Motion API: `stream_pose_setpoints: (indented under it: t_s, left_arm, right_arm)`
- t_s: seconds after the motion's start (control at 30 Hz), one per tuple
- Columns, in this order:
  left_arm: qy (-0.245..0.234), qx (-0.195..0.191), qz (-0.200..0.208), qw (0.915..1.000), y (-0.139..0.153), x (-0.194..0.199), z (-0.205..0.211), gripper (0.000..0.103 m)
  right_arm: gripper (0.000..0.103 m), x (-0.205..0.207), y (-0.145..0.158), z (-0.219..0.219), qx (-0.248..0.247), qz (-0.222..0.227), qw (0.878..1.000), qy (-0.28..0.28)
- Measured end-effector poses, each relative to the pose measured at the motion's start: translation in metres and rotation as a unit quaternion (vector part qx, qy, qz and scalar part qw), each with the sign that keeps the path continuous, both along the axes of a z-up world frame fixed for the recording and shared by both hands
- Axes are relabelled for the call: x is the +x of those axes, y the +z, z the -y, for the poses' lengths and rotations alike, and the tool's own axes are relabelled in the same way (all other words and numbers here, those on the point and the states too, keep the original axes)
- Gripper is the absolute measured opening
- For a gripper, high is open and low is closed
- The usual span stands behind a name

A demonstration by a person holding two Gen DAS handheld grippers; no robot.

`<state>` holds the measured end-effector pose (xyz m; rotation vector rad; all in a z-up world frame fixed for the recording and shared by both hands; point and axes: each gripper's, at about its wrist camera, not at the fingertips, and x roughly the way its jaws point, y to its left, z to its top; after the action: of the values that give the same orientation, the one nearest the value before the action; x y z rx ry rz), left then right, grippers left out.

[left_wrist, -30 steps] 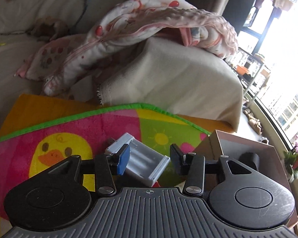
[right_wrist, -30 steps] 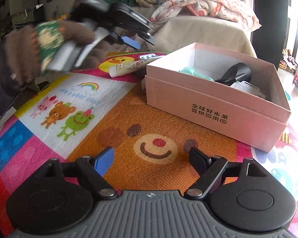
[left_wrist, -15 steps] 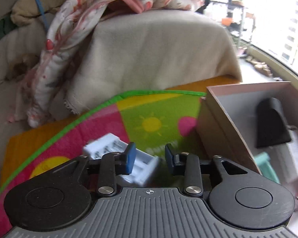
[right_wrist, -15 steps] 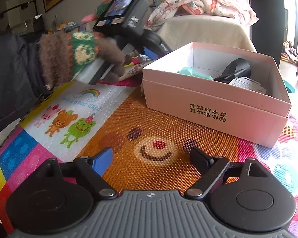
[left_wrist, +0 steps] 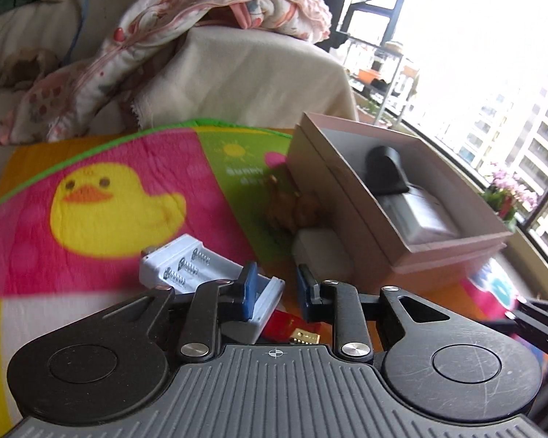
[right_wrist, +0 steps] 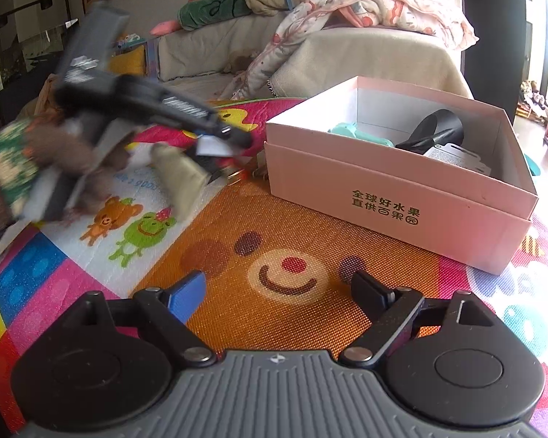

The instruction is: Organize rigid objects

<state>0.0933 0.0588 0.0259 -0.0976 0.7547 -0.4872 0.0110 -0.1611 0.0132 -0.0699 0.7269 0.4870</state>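
The left hand-held gripper [left_wrist: 274, 290] hangs low over the play mat [left_wrist: 127, 168]. Its two fingers stand a little way apart. The white battery charger [left_wrist: 200, 273] lies on the mat, and its near end sits by the left blue pad [left_wrist: 250, 290]. The other pad is apart from it, so nothing looks squeezed, though the black frame hides the near end. A red and gold thing [left_wrist: 292, 330] peeks out under the fingers, and most of it is cut off. A small white block [left_wrist: 323, 255] sits just beside the pink cardboard box [left_wrist: 347, 189]. Inside the box lie a black thing [left_wrist: 387, 171] and a white pack [left_wrist: 423, 215].

In the right wrist view, the right hand-held gripper [right_wrist: 277, 294] is wide open and holds nothing, above the bear face on the mat [right_wrist: 288, 273]. The same box [right_wrist: 401, 197] sits on the mat ahead, with a teal thing [right_wrist: 357, 135] showing over its wall. The left gripper [right_wrist: 233, 142] and the gloved hand [right_wrist: 36, 168] are blurred, so what lies under them is hard to make out. A cream tube [right_wrist: 180, 177], maybe, lies there.
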Motion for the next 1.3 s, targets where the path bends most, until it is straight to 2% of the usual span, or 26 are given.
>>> stream_pose_setpoints:
  t_s: [0.13,0.23,0.3,0.4,0.53,0.63,0.7,0.77,0.87,1.07,1.17,1.23,1.3]
  left_arm:
    - [-0.025,-0.009,-0.011,0.9996,0.003,-0.025,-0.002,0.027]
    - [-0.010,-0.032,-0.005,0.9994,0.015,-0.022,-0.003,0.027]
    - [0.005,-0.053,0.007,0.9986,0.027,-0.001,0.000,0.027]
    - [0.039,-0.060,0.013,0.9973,0.033,0.049,0.014,0.027]
    - [0.064,-0.033,-0.024,0.9971,0.018,0.126,0.036,0.025]
    - [0.028,-0.005,-0.053,0.9982,0.002,0.147,0.051,0.023]
    - [-0.013,0.022,-0.054,0.9982,-0.003,0.138,0.061,0.020]
    - [-0.029,0.038,-0.041,0.9980,-0.004,0.119,0.061,0.020]
    - [-0.054,0.003,-0.064,0.9965,-0.006,0.089,0.048,0.019]
    - [-0.067,-0.001,-0.055,0.9962,-0.008,0.013,0.035,0.020]
    - [-0.077,-0.033,-0.064,0.9944,-0.007,-0.018,0.026,0.024]
    - [-0.073,-0.041,-0.052,0.9951,-0.001,-0.040,0.019,0.024]
    - [-0.049,-0.031,-0.017,0.9982,0.010,-0.061,0.011,0.024]
  right_arm:
    - [0.087,-0.001,-0.001,-0.005,-0.015,0.004,1.000,0.000]
    - [0.088,-0.002,-0.001,-0.009,-0.031,0.008,0.999,0.001]
    - [0.089,-0.003,-0.001,-0.011,-0.037,0.008,0.999,0.003]
    - [0.089,-0.002,-0.001,-0.010,-0.036,0.007,0.999,0.004]
    - [0.089,-0.003,-0.001,-0.010,-0.035,0.008,0.999,0.000]
    - [0.089,-0.003,-0.001,-0.007,-0.028,0.007,1.000,-0.006]
    - [0.089,-0.002,0.000,-0.003,-0.018,0.004,1.000,-0.008]
    - [0.090,-0.002,0.000,-0.001,-0.011,0.003,1.000,-0.008]
    - [0.090,-0.001,0.000,0.000,-0.007,0.001,1.000,-0.008]
    - [0.090,-0.002,0.000,-0.002,-0.013,0.003,1.000,-0.008]
    - [0.090,-0.002,0.000,-0.002,-0.013,0.003,1.000,-0.008]
    - [0.090,-0.002,0.000,-0.002,-0.012,0.002,1.000,-0.012]
    - [0.090,-0.002,0.001,-0.001,-0.012,0.003,1.000,-0.018]
